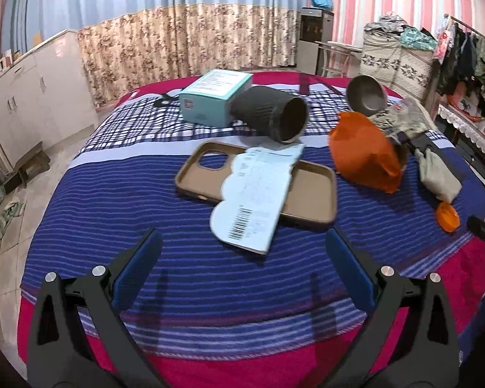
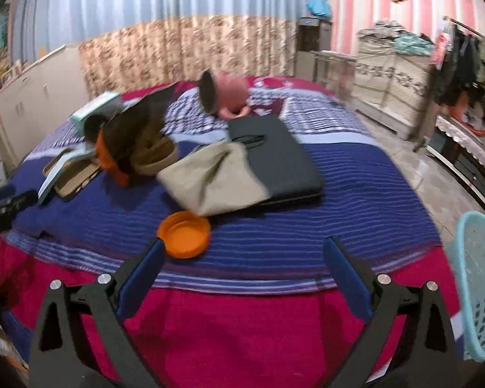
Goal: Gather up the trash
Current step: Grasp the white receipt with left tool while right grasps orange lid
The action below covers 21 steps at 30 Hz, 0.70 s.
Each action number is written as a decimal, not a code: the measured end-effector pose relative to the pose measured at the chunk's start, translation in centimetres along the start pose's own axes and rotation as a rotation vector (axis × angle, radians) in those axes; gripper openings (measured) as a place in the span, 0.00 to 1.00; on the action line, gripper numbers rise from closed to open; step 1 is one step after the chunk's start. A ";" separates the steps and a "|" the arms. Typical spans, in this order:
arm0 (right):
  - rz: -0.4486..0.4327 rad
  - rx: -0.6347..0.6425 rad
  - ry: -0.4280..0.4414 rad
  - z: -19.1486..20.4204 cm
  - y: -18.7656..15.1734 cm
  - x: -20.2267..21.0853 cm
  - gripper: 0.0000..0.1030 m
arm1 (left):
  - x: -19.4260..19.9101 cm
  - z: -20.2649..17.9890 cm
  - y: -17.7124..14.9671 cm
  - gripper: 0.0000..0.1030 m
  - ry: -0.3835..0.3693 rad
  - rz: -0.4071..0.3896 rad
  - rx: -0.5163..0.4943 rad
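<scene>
Lying on its side on the striped bedspread [image 1: 119,200], a dark ribbed cup [image 1: 270,113] is seen with its open mouth turned toward the right and toward the camera; its interior appears dark, and any contents cannot be made out. It touches a teal cardboard box [image 1: 215,97] behind it. A grey bowl [image 1: 367,95] is tipped against an orange plastic bag [image 1: 363,153].

A white paper card with a barcode [image 1: 257,194] is laid across a brown phone case [image 1: 310,194], which lies cavity-up. The card's long axis runs from near-left to far-right, barcode end nearest the left gripper [image 1: 242,242]. The case's long axis runs left to right, camera cut-out at the left.

The left gripper is held above the bedspread short of the card, its fingers spread wide with nothing between them. The right gripper [image 2: 242,252] is likewise spread and unloaded; an orange lid [image 2: 184,234] lies upturned just beside its left finger.

Only the right wrist view shows a light-blue perforated basket [image 2: 478,284] at the bed's right edge, its contents not visible, a dark flat case [image 2: 281,158] partly covered by beige cloth [image 2: 210,177], and a pink object [image 2: 232,92] further back.
</scene>
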State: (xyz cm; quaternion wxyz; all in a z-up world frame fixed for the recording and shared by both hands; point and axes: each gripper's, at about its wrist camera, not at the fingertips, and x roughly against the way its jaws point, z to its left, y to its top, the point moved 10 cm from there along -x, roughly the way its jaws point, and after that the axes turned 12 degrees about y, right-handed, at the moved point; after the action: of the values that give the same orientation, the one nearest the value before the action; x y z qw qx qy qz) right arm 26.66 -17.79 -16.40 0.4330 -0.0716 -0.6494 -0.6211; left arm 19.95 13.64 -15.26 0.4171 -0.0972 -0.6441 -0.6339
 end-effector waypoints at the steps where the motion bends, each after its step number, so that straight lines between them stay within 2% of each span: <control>1: 0.010 0.009 0.002 0.3 -0.1 -0.5 0.93 | -0.2 0.4 0.0 0.95 0.003 0.002 0.005; 8: 0.062 0.031 0.022 1.6 -0.4 -3.2 0.92 | -1.8 0.3 0.7 0.95 -0.001 0.023 -0.007; 10: 0.061 0.048 0.046 2.3 -0.5 -3.4 0.78 | -2.5 0.1 0.9 0.95 -0.002 0.034 -0.013; 13: 0.056 0.075 0.076 3.1 -0.5 -3.2 0.61 | -3.3 -0.3 1.6 0.95 -0.001 0.035 -0.026; 14: 0.055 0.079 0.082 3.3 -0.5 -3.1 0.58 | -3.5 -0.5 1.9 0.95 -0.002 0.032 -0.034; 17: 0.051 0.063 0.115 3.6 -0.3 -3.0 0.40 | -4.5 -1.2 2.4 0.95 -0.010 0.040 -0.051; 21: 0.047 0.051 0.124 3.5 -0.3 -2.5 0.39 | -6.3 -1.9 2.3 0.95 -0.057 0.102 -0.045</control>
State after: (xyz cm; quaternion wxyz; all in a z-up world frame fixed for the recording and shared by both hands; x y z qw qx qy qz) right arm 26.33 -13.71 -17.75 0.4885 -0.0372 -0.6351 -0.5972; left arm 26.22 14.83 -18.00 0.4282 -0.1574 -0.6353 -0.6231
